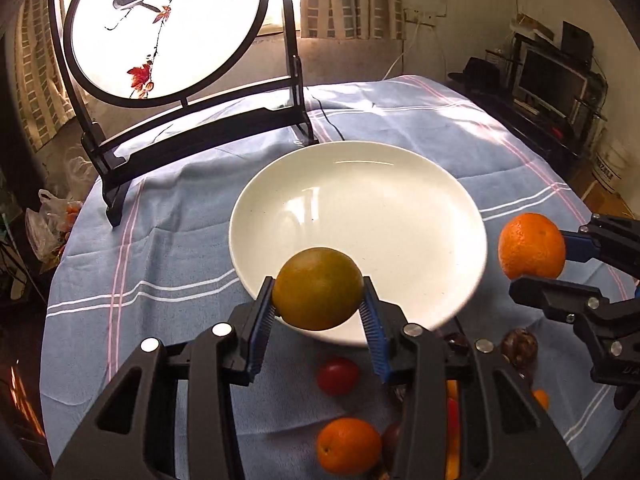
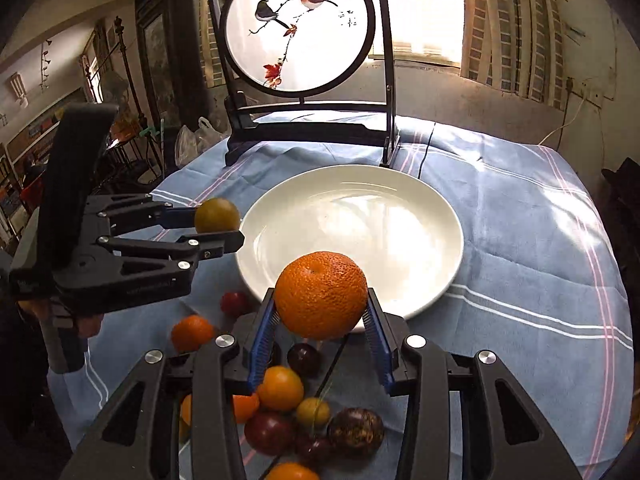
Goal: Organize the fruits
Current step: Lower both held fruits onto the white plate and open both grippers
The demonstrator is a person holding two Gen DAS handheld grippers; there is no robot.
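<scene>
From my left wrist view, my own gripper's arm hid most of the fruit pile (image 1: 454,432), and the right gripper (image 1: 536,272) ran off the frame's edge. The calligraphy on the round screen (image 2: 347,18) was too small to read.

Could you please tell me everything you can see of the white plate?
The plate is round, white and glossy, apparently ceramic, shallow with a raised rim. It lies flat on the blue striped cloth before the bird screen. Nothing lies in it; window light reflects off it. No gripper touches it.
</scene>
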